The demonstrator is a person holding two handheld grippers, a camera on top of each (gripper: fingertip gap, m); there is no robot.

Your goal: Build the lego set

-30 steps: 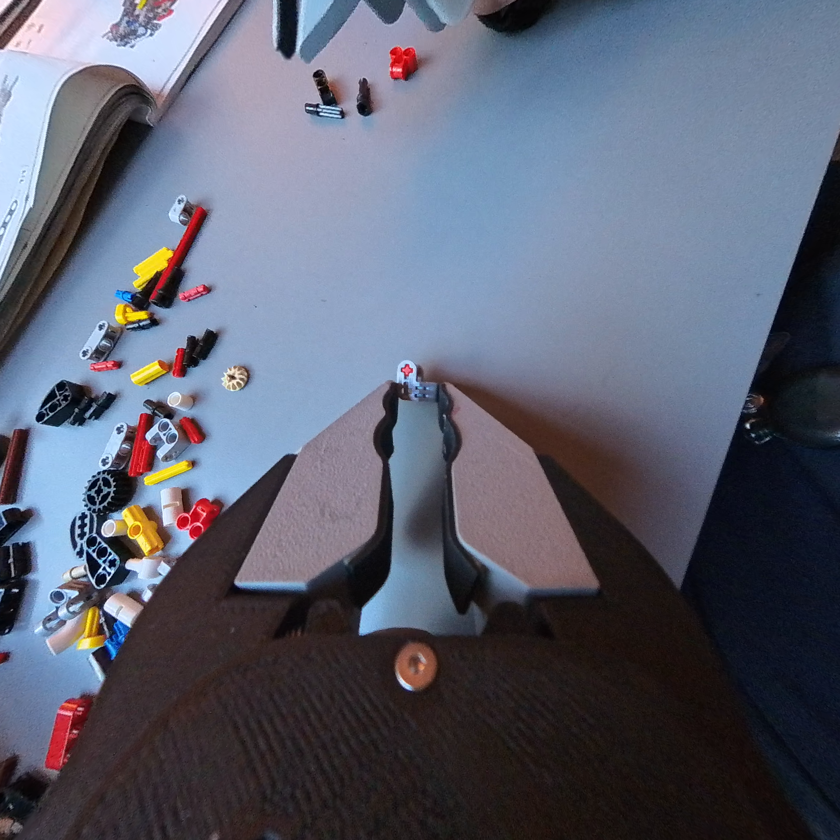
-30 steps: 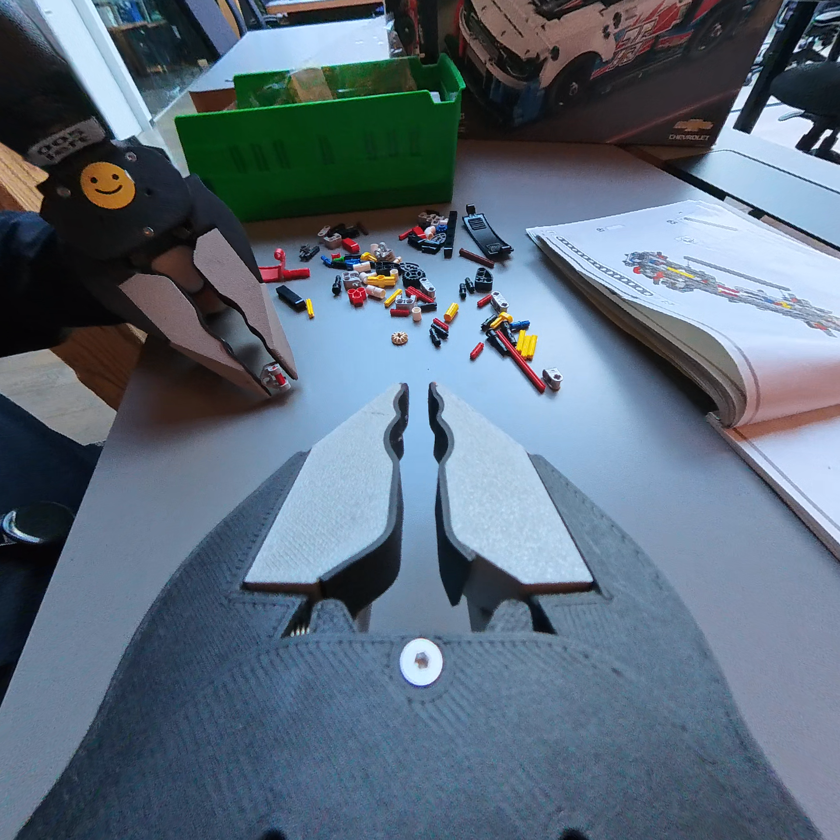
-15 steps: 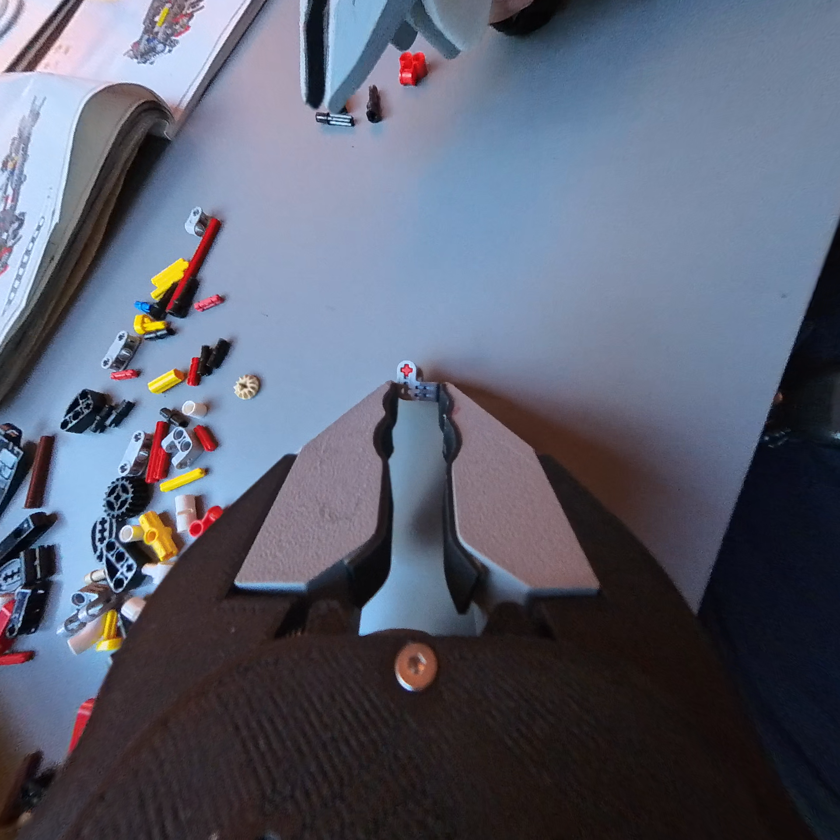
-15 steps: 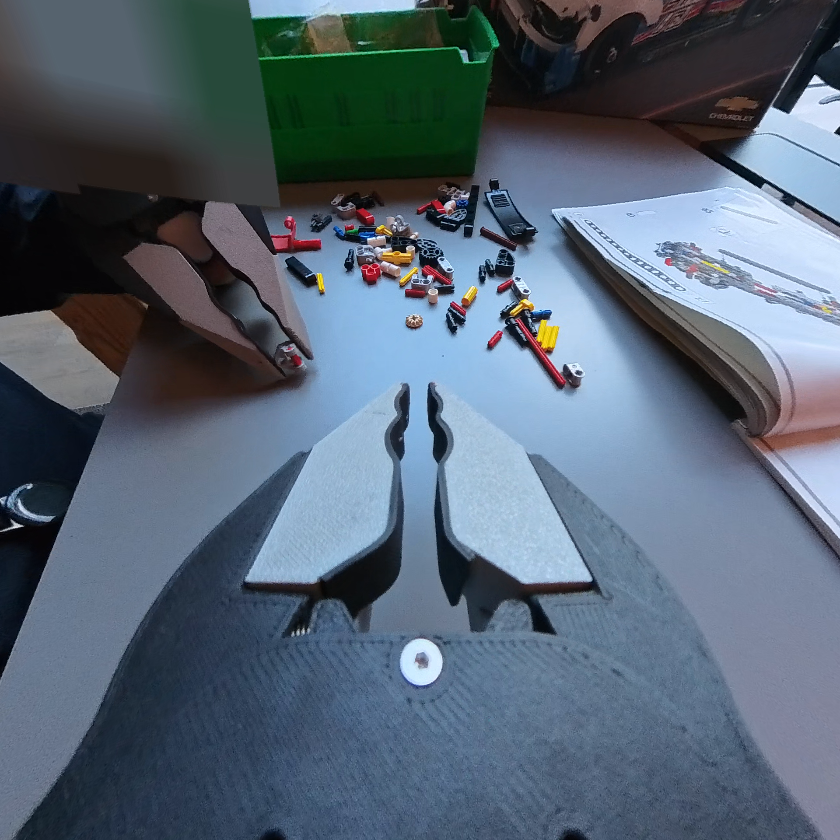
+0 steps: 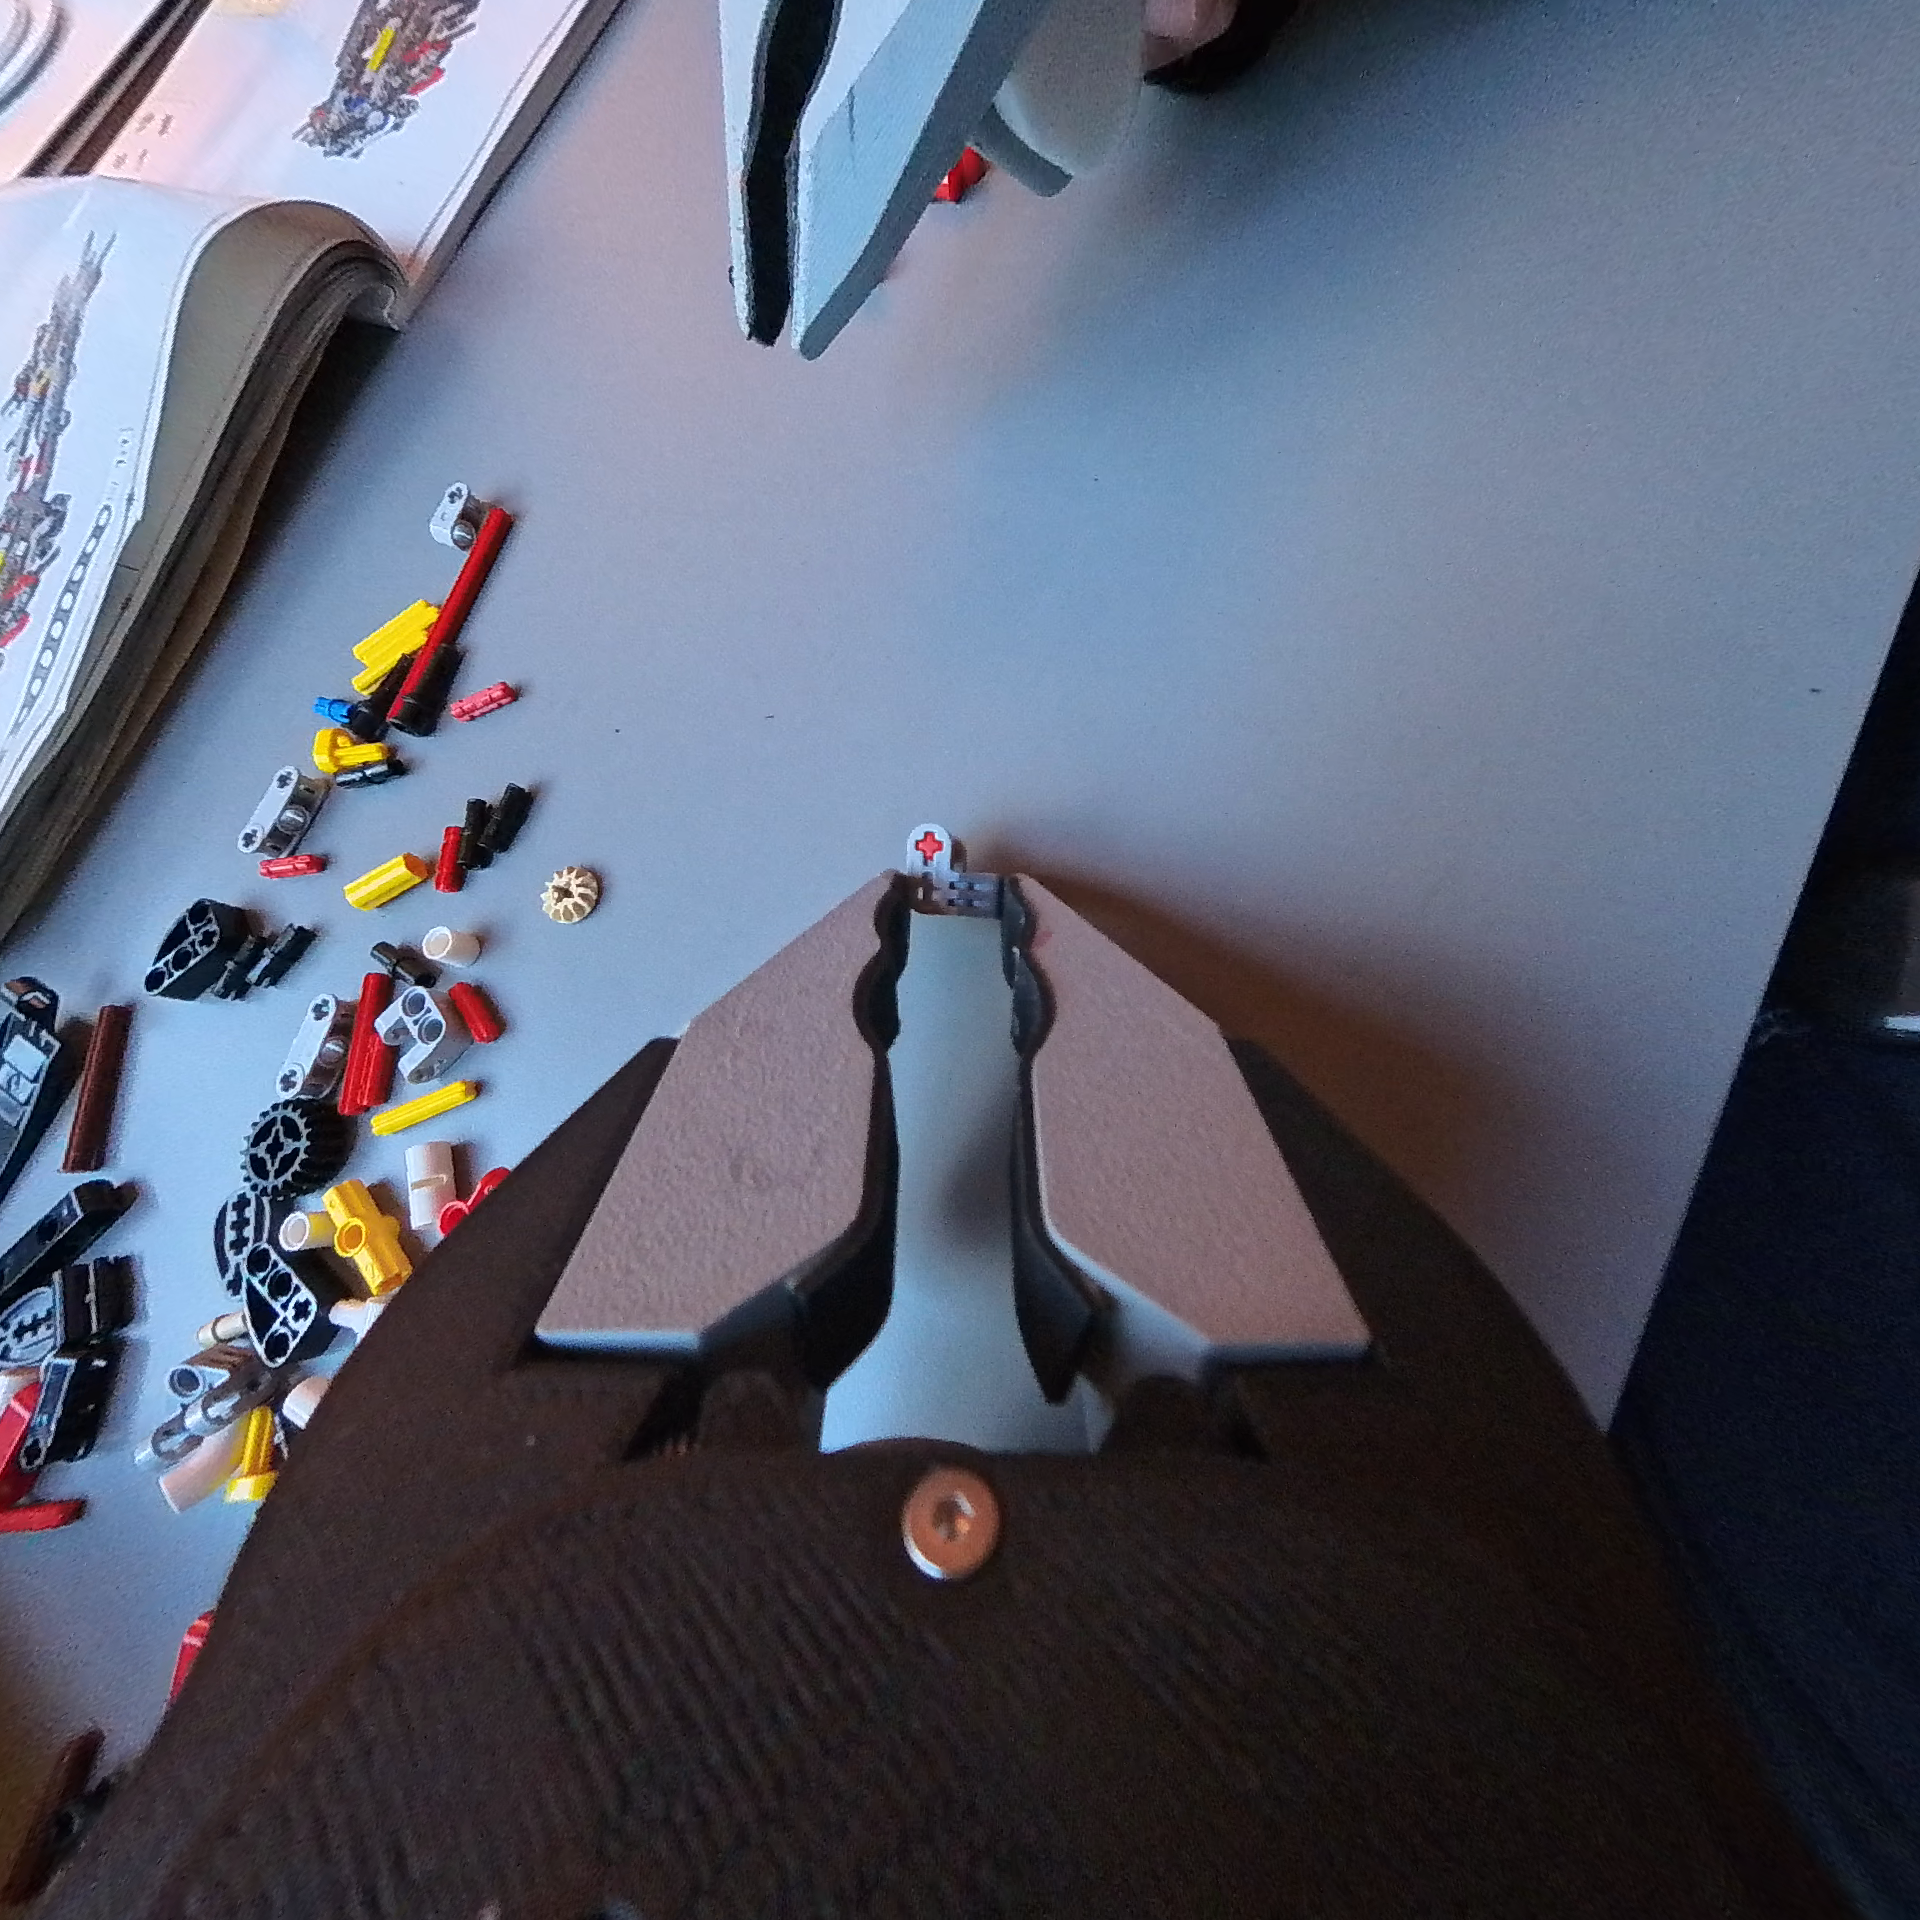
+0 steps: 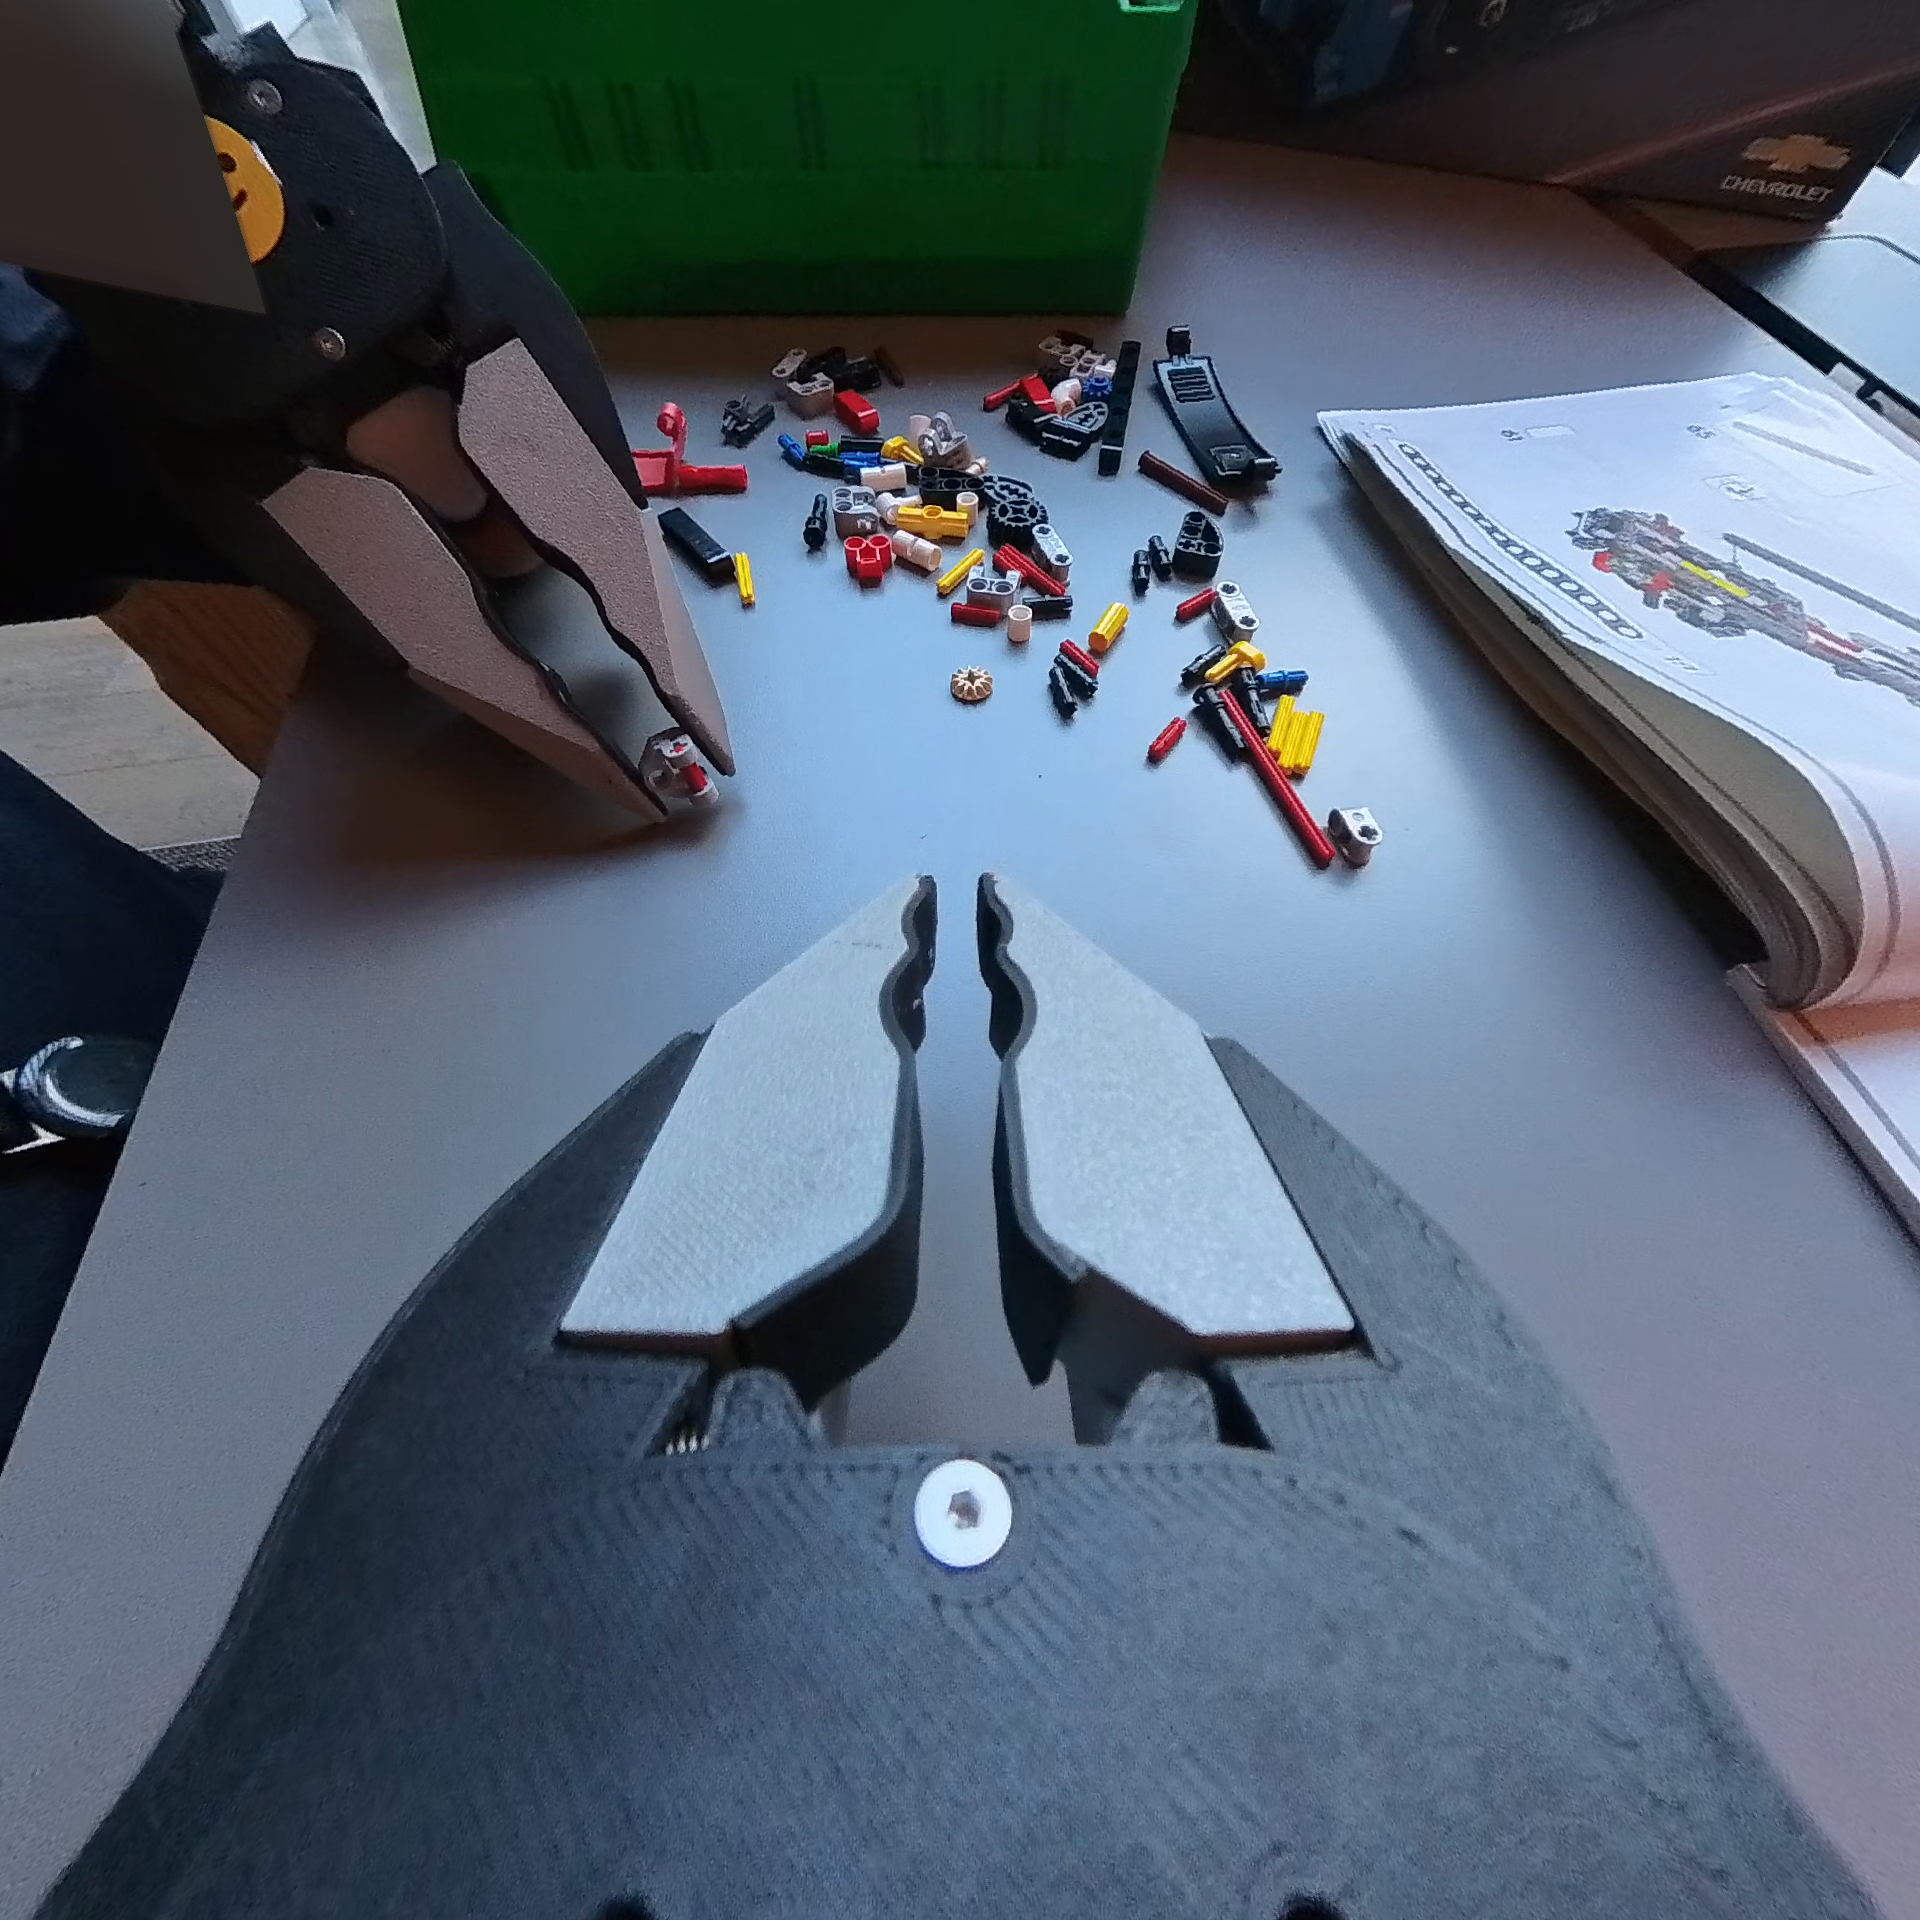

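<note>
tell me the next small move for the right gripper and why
Probably open the right gripper: its jaws stand close together with nothing between them, over bare table. The left gripper already clamps a small grey piece with a red pin, so the right one looks like the free one. Its jaws seem too narrow to take any of the loose pieces lying ahead.

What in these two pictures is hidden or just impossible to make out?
- Green bin, right wrist view: the top edge cuts it off, so its contents are hidden.
- Small grey piece with a red pin, left wrist view: clamped in the left gripper, whose fingertips cover its lower part.
- Loose parts, left wrist view: the gripper's black body hides some.
- Right wrist view, top left: a blurred patch hides what is behind it.
</note>
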